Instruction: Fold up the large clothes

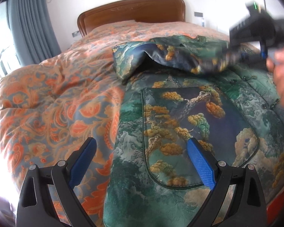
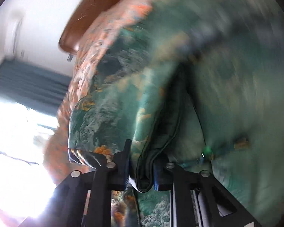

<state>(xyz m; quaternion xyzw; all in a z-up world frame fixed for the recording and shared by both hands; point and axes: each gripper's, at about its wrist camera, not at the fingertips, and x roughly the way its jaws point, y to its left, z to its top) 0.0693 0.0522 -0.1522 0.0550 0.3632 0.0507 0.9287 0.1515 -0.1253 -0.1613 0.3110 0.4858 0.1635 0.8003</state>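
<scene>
- You are working over a bed whose orange floral quilt [image 1: 53,98] is spreading out below a brown wooden headboard [image 1: 132,11].
- A large green padded jacket [image 1: 179,124], printed with pine trees and clouds, is lying flat on the quilt, well below the headboard and toward the quilt's right side.
- One sleeve [image 1: 161,56] of the jacket is being lifted and draped across the jacket's upper part, on the side nearer the headboard.
- Your left gripper [image 1: 142,160] is hovering just above the jacket's lower left edge, its blue-padded jaws standing wide apart and grasping nothing.
- Your right gripper [image 2: 141,172] is pinching a bunched, dark-piped fold of the jacket [image 2: 123,98] between its jaws, clenched tight on the fabric.
- In the left wrist view, that right gripper [image 1: 255,37] and your hand [image 1: 282,81] are appearing blurred at the jacket's far right, beside the raised sleeve.
- A grey curtain [image 1: 30,22] is hanging left of the headboard, next to a bright window.
</scene>
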